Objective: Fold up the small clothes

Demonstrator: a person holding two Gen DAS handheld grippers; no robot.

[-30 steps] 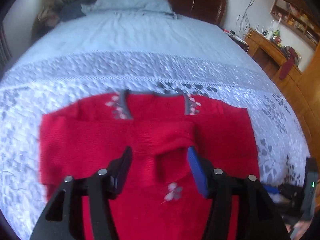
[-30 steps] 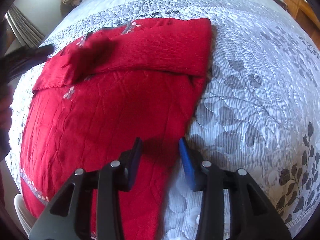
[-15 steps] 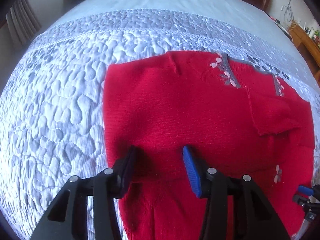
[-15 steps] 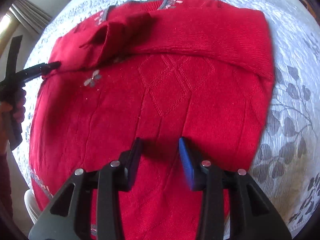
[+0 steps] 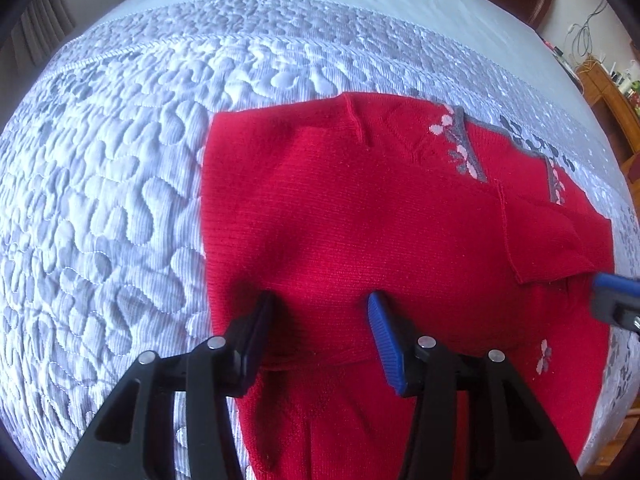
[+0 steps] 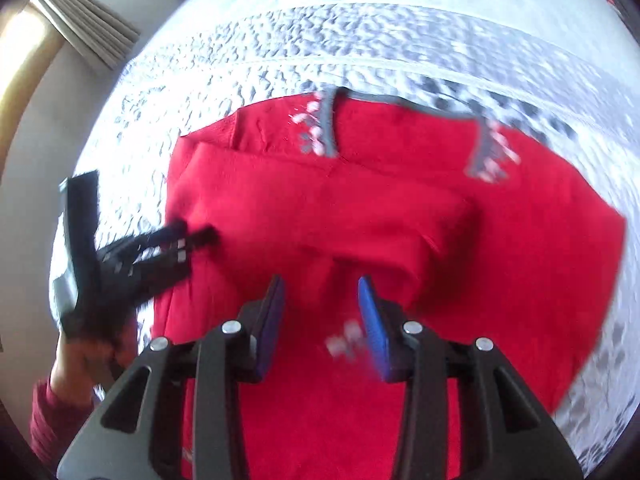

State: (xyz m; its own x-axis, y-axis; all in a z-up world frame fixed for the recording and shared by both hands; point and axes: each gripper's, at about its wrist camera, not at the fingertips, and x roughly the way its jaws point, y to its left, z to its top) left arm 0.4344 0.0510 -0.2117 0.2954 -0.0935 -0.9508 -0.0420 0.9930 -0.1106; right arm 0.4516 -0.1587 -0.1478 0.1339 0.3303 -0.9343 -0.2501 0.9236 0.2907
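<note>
Both grippers, left gripper [image 5: 320, 322] and right gripper [image 6: 321, 306], had black angular plastic arms, silver screw heads, one black and one ribbed blue pad; bare hand [image 6: 86, 354] showed a dark red knit sleeve [image 6: 54, 424].

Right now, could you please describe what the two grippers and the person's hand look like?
Both the left gripper and the right gripper have black angular frames with silver rivets and two flat fingers, one of them with a ribbed blue pad. The left hand is bare, with a red knit sleeve.
</note>
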